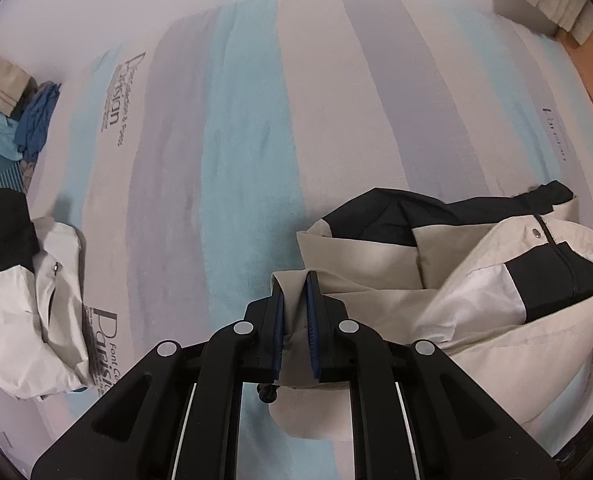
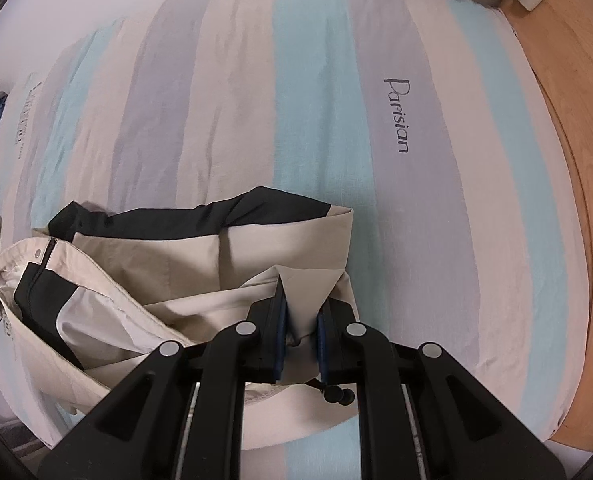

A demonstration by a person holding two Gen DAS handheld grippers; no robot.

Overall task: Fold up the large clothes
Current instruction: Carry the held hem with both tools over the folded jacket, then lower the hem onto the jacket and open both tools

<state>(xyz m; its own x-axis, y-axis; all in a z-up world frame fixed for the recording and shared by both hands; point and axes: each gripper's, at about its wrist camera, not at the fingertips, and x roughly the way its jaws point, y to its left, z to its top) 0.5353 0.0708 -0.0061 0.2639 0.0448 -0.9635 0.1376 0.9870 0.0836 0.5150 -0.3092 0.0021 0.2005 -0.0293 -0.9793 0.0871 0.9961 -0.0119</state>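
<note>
A beige, white and black jacket (image 1: 448, 280) lies crumpled on the striped bed sheet (image 1: 248, 152). My left gripper (image 1: 295, 280) is shut on a beige fold of its hem, with the cloth pinched between the blue pads. In the right wrist view the same jacket (image 2: 176, 268) spreads to the left. My right gripper (image 2: 301, 300) is shut on another beige edge of it, near the jacket's right corner. A sleeve of the jacket (image 1: 36, 292) trails off at the left in the left wrist view. A black drawcord toggle (image 2: 338, 394) hangs under the right gripper.
The sheet (image 2: 320, 120) has pale blue, lilac and cream stripes with printed words. A wooden floor (image 2: 568, 128) runs along its right side. Blue clothes (image 1: 36, 124) are piled at the far left. A curtain (image 1: 552, 4) hangs at the top right.
</note>
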